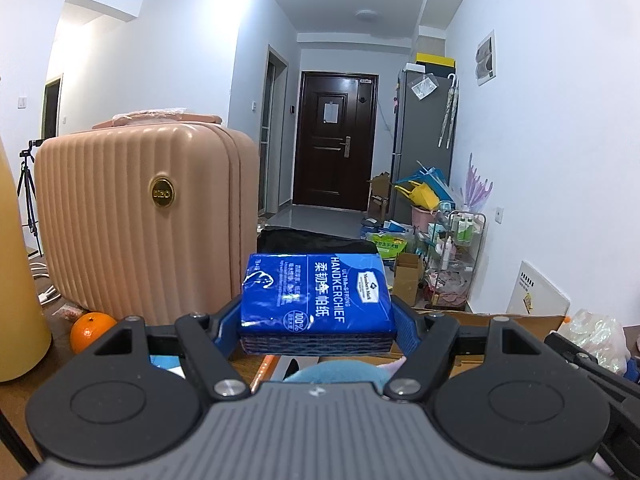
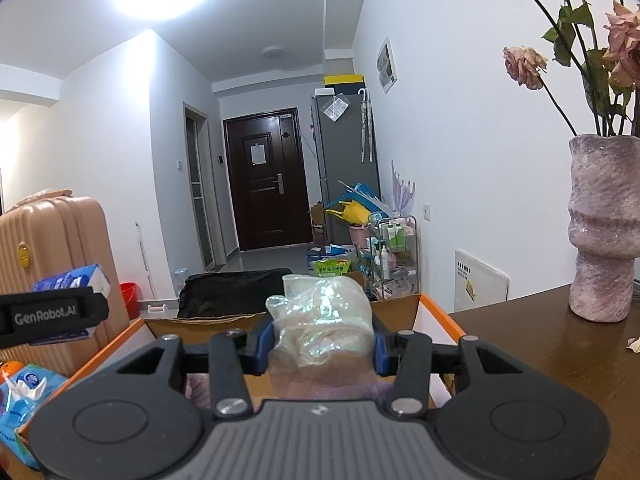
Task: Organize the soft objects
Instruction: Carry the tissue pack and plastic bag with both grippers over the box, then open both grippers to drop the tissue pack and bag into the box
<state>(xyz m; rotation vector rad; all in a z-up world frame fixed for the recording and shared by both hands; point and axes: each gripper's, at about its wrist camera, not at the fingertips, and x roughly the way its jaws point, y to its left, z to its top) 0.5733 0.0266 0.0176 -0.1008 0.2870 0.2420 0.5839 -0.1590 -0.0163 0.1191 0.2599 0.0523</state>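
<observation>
the left gripper (image 1: 318,324) points forward and a little downward, its blue pads pressed against both sides of the tissue pack (image 1: 316,296), which it holds off the table. the right gripper (image 2: 322,346) sits to the right of the tissue pack, tilted slightly downward too, its jaws narrower and clamped on the crinkly plastic bag (image 2: 322,320), holding it above the cardboard box (image 2: 400,308).

Suitcase (image 1: 140,216) stands left of the cardboard box (image 2: 400,308).
</observation>
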